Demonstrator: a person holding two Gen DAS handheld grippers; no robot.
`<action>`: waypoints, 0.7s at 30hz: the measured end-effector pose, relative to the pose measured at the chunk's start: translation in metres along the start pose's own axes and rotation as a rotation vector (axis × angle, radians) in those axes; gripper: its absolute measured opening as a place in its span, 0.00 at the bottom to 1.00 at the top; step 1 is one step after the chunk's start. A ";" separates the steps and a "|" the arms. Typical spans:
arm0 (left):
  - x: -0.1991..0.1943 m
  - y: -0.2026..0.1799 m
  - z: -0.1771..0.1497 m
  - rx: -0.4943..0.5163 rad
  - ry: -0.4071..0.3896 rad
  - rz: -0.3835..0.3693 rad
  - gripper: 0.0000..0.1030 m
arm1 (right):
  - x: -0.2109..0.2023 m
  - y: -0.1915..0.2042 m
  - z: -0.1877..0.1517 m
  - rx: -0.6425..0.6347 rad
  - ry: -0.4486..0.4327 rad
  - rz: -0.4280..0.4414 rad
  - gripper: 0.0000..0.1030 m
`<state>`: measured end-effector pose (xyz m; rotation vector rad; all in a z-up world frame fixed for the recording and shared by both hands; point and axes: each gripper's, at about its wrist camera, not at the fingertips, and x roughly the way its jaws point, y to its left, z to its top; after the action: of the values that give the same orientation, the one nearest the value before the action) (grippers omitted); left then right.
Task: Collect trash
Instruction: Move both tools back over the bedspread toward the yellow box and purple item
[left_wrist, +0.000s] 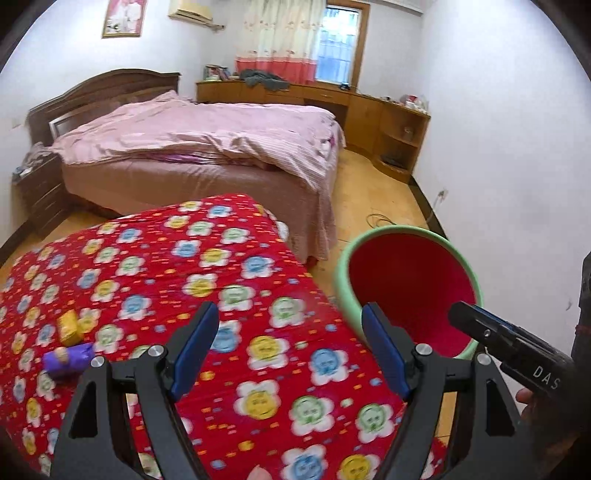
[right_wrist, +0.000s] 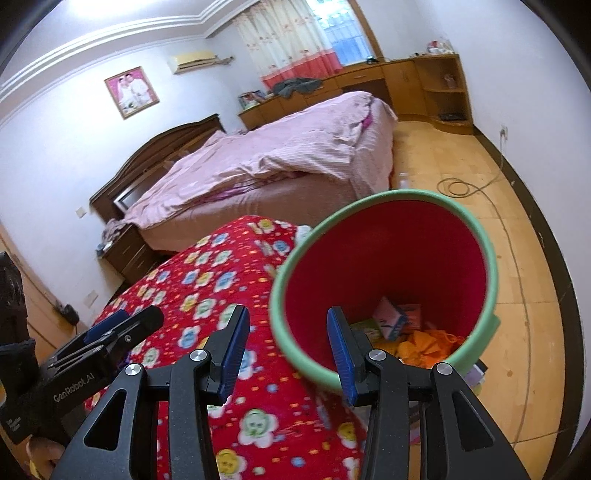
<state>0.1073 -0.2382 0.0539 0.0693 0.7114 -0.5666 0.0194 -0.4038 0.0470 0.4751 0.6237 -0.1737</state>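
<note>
A green-rimmed bin (left_wrist: 341, 273) with a red inside stands on the floor beside a surface covered by a red flowered quilt (left_wrist: 258, 277). On the quilt at the left lie a yellow packet (left_wrist: 70, 326) and a purple wrapper (left_wrist: 68, 358). My left gripper (left_wrist: 290, 310) hovers open over the quilt, to the right of both, with nothing between its fingers. My right gripper (right_wrist: 288, 312) is open and bare over the near rim of the bin (right_wrist: 275, 295). Inside lie a pink box (right_wrist: 391, 321) and orange trash (right_wrist: 424, 343). Each gripper shows in the other's view: right gripper (left_wrist: 465, 317), left gripper (right_wrist: 136, 321).
A bed with a pink cover (left_wrist: 207, 140) stands behind the quilt, with a dark nightstand (left_wrist: 40, 192) at its left. Wooden cabinets (left_wrist: 369, 107) run along the far wall under the window. A cable (right_wrist: 458, 186) coils on the wooden floor past the bin.
</note>
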 end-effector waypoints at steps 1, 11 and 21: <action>-0.004 0.006 0.000 -0.008 -0.005 0.011 0.77 | 0.000 0.004 -0.001 -0.005 0.002 0.005 0.43; -0.034 0.070 -0.007 -0.083 -0.028 0.112 0.77 | 0.015 0.048 -0.013 -0.061 0.047 0.066 0.43; -0.048 0.129 -0.020 -0.150 -0.024 0.206 0.77 | 0.038 0.087 -0.026 -0.112 0.102 0.117 0.43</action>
<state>0.1320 -0.1016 0.0528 -0.0043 0.7122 -0.3152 0.0618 -0.3153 0.0386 0.4122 0.6997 -0.0032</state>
